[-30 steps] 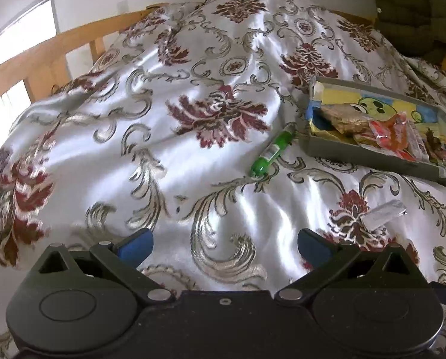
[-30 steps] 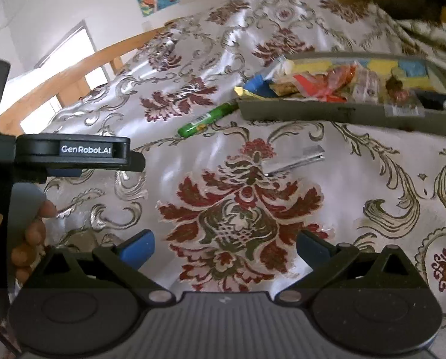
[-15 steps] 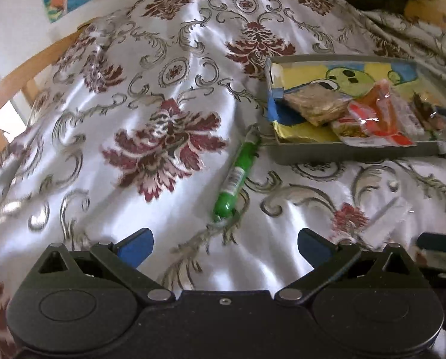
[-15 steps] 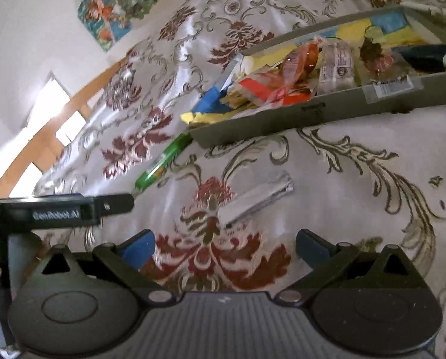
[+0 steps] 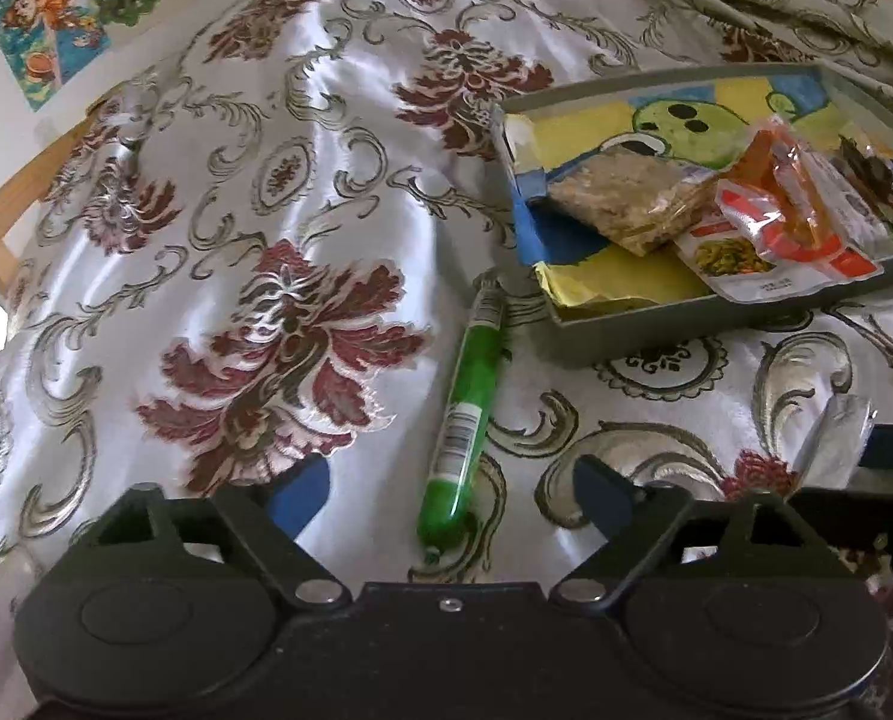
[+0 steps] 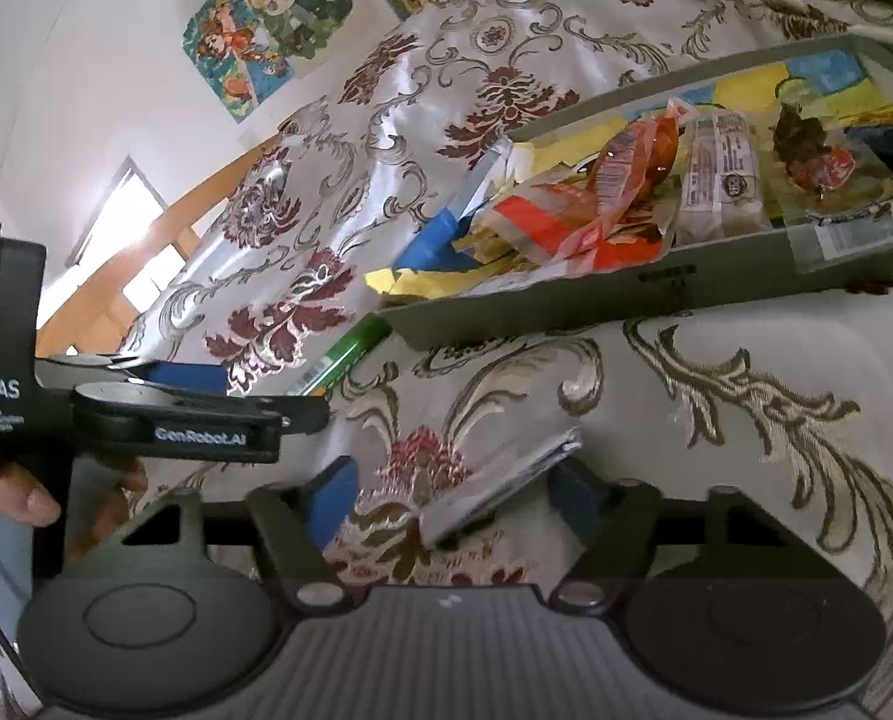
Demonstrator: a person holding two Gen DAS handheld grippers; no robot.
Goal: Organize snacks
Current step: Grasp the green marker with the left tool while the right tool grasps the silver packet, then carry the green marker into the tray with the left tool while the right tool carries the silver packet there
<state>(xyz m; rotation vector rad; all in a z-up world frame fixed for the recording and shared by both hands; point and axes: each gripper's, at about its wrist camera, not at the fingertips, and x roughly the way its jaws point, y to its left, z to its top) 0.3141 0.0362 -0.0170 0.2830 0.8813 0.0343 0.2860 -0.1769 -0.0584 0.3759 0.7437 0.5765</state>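
A green snack stick (image 5: pixel 467 414) lies on the bedspread, left of the grey tray (image 5: pixel 656 336). Its near end sits between the fingers of my left gripper (image 5: pixel 446 495); the jaws are closing, with gaps on both sides. A flat silver packet (image 6: pixel 500 474) lies slantwise between the fingers of my right gripper (image 6: pixel 452 495), whose jaws are also closing; the left pad is clear of it. The tray (image 6: pixel 566 306) holds several wrapped snacks, among them a crumbly bar (image 5: pixel 632 204) and orange-red packets (image 5: pixel 788 222). The silver packet (image 5: pixel 836 432) also shows at the left wrist view's right edge.
Everything rests on a shiny white bedspread (image 5: pixel 206 240) with red floral patterns and soft folds. A wooden bed frame (image 6: pixel 104 294) and a window are to the left, and posters (image 6: pixel 266 18) hang on the wall behind. A person's hand (image 6: pixel 2 504) holds the left gripper's handle.
Both grippers came forward and lower toward the bedspread. The green stick's end is now between the left fingers, the silver packet between the right fingers. Both pairs of jaws have narrowed.
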